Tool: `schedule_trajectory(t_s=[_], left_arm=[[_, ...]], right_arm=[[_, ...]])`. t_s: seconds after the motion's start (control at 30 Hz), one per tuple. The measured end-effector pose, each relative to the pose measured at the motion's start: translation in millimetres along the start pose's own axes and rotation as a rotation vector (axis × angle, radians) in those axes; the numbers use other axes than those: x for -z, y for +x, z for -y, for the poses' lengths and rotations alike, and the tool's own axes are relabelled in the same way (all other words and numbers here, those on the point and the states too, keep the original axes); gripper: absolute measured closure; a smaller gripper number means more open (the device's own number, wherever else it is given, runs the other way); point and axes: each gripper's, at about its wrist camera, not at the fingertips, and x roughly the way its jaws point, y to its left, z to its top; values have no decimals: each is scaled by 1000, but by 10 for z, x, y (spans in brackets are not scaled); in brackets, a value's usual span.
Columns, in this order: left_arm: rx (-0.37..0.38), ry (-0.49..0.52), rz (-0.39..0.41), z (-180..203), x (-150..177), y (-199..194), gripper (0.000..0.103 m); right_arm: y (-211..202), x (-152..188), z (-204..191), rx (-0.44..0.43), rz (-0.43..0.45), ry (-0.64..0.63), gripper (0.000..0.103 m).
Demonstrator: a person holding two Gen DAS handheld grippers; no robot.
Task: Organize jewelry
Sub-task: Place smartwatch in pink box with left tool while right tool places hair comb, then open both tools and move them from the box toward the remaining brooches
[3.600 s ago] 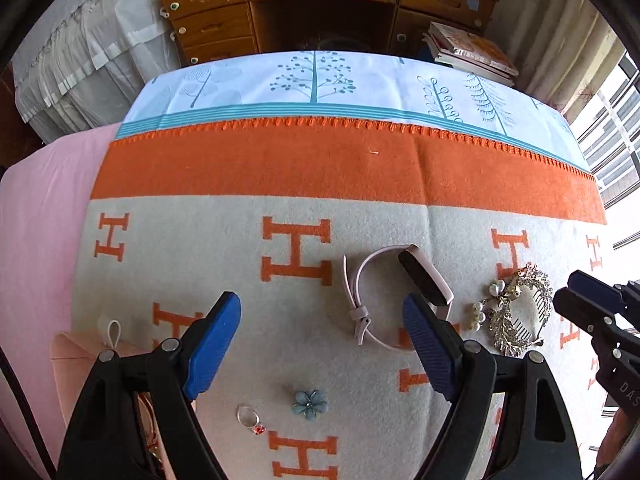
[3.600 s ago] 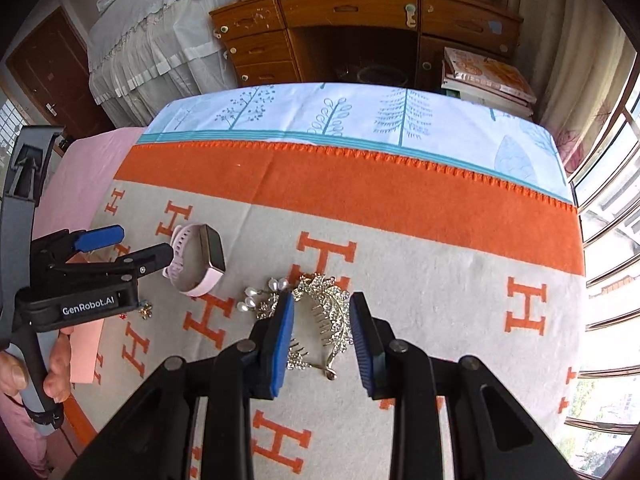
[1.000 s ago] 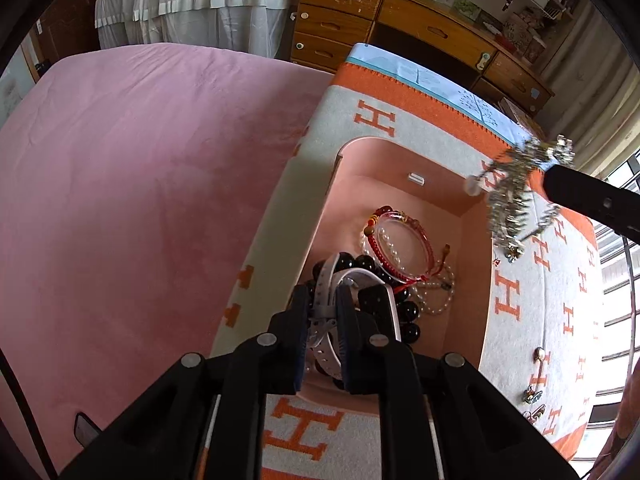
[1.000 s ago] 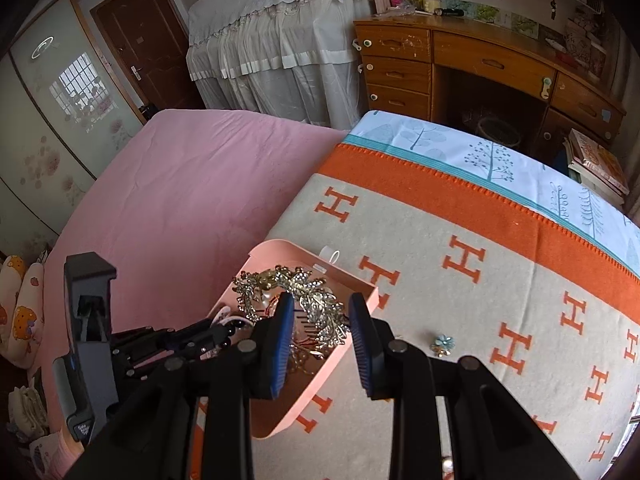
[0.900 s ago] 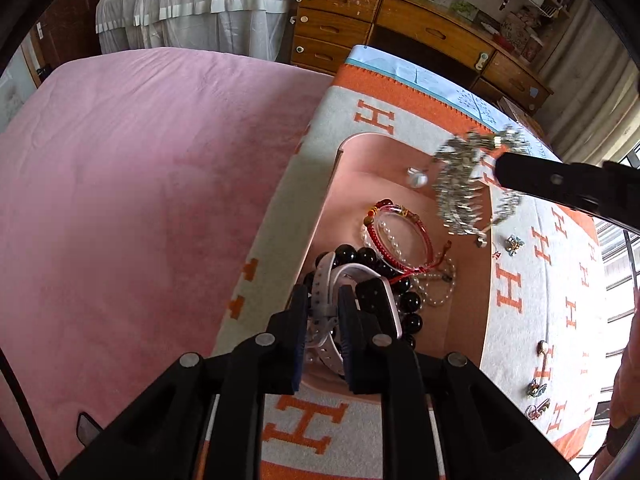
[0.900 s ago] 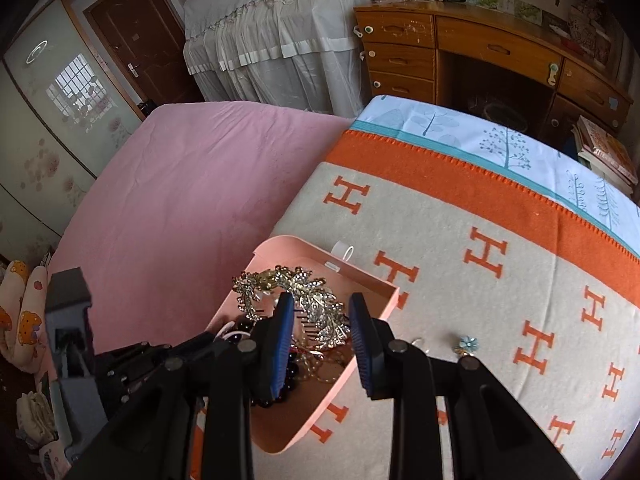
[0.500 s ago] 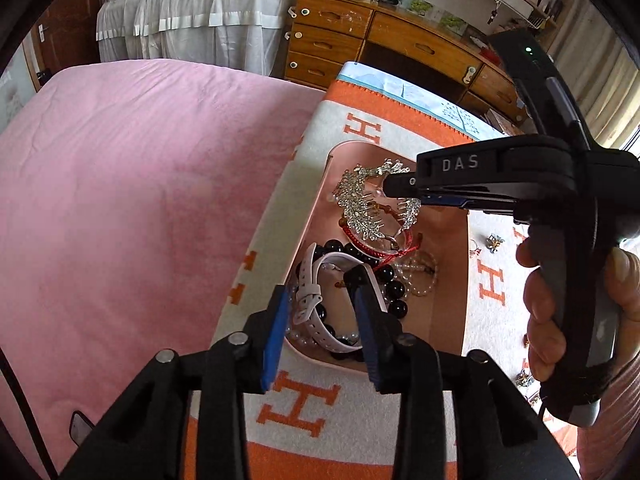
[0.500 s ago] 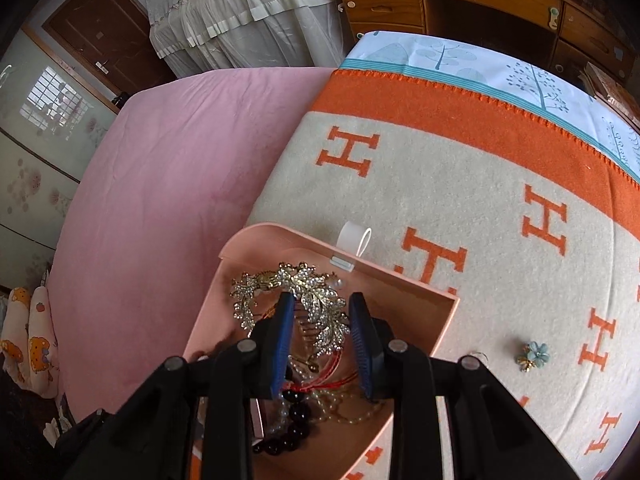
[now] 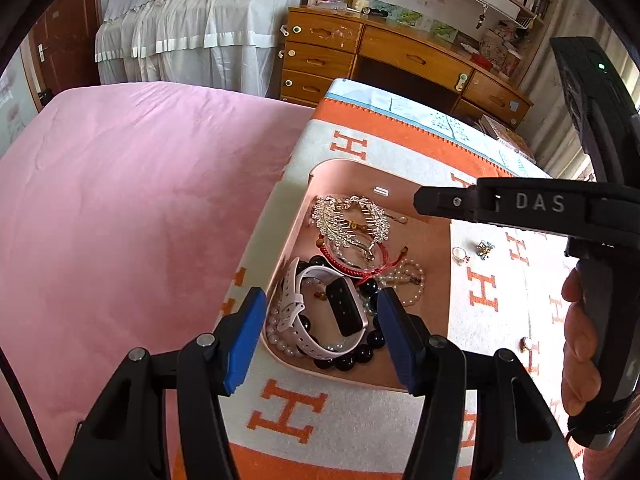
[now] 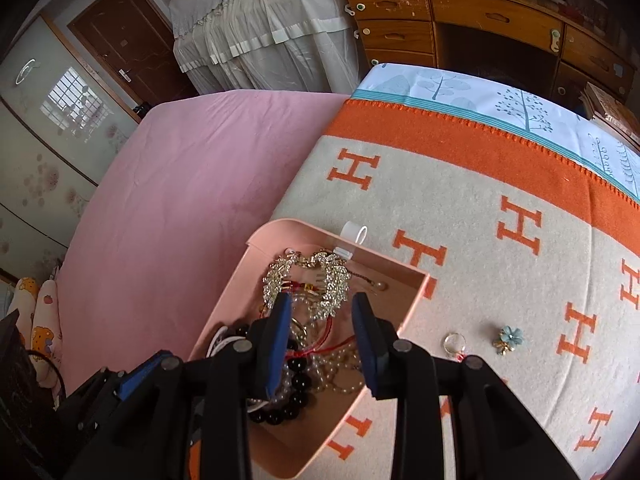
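Left tool (image 9: 320, 336): we see its blue pads spread wide, jaws just been opening, nothing pressed between them; the pink watch (image 9: 320, 312) lies loose below in the box.
Right tool (image 10: 322, 340): its jaws have just been opening a touch; the pads stand clear of the comb, gripping nothing. From the left wrist view it reaches in from three o'clock, a hand (image 9: 580, 344) on its handle.
Pink box (image 9: 348, 372): it sits on the orange-and-cream blanket (image 10: 480, 208), at the blanket's nine o'clock edge beside the pink bedsheet (image 9: 140, 200).
Silver hair comb (image 9: 350, 220): we find it resting at the twelve o'clock end of the box, on top of the red cord bracelet (image 9: 360, 264).
Pink watch: at the six o'clock end, lying over the black bead bracelet (image 9: 352, 356) and a pearl strand (image 9: 276, 332).
Still outside: a ring (image 10: 454, 342) and a blue flower piece (image 10: 509, 339) lie side by side on the blanket, at three o'clock of the box, near but apart from it.
Background: a wooden desk (image 10: 460, 20) stands at twelve o'clock past the bed.
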Motion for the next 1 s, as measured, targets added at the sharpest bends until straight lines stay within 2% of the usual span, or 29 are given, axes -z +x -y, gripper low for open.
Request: schedule_trajectory(t_s=[0.3,0.47,0.7,0.77,0.87,1.0], left_arm=[[7,25,5,124,98,-99,45],[-15,42,21,156,142,-175,45],[-1,104,48,343,205,-322,45],[3,131,54,433,224,-351,41],[17,163,52,573,262,-369,39],[33,206,40,783,344,-353,39]], right_arm=[[-527,364,268,-20,42,12,71],[-922,594,440,23,101,-3,71],[-1460,934,710,97,196,21,71],[-1559,1057,780,113,209,25,71],[-1615,1254,873,134,205,11,71],[-1556,1546,994,165,157,-56,71]])
